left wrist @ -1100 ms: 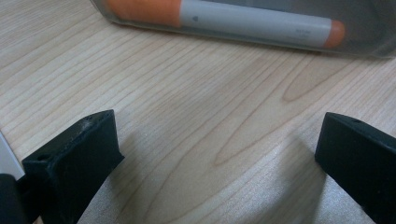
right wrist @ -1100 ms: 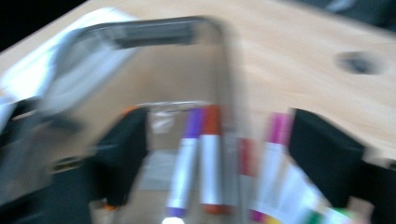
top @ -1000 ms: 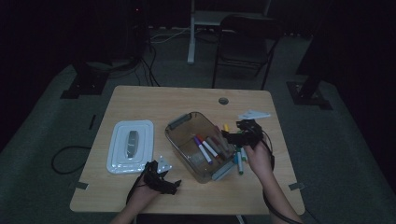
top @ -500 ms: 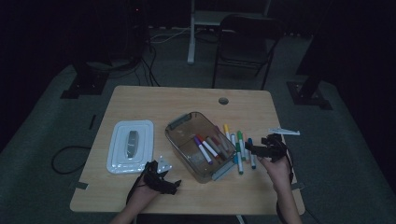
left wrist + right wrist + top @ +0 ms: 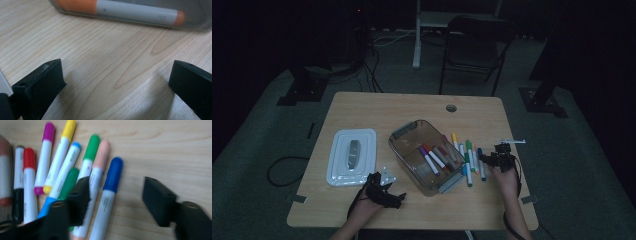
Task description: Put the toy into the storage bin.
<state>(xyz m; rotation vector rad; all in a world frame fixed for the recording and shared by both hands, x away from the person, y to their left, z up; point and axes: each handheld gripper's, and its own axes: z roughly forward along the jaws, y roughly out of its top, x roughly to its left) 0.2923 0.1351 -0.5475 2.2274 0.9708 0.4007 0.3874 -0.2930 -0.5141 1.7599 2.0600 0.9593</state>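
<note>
Wooden table point(image 5: 377, 107) carries a clear bin point(image 5: 424, 155) at centre and a white lid point(image 5: 352, 156) to its left. Markers point(image 5: 468, 159) lie in a row just right of the bin. Right gripper point(image 5: 116, 195), jaws half open and just closing, straddles the blue marker point(image 5: 110, 192) without pressing. Left gripper point(image 5: 117, 80) rests near the bin, jaws wide, gripping nothing.
</note>
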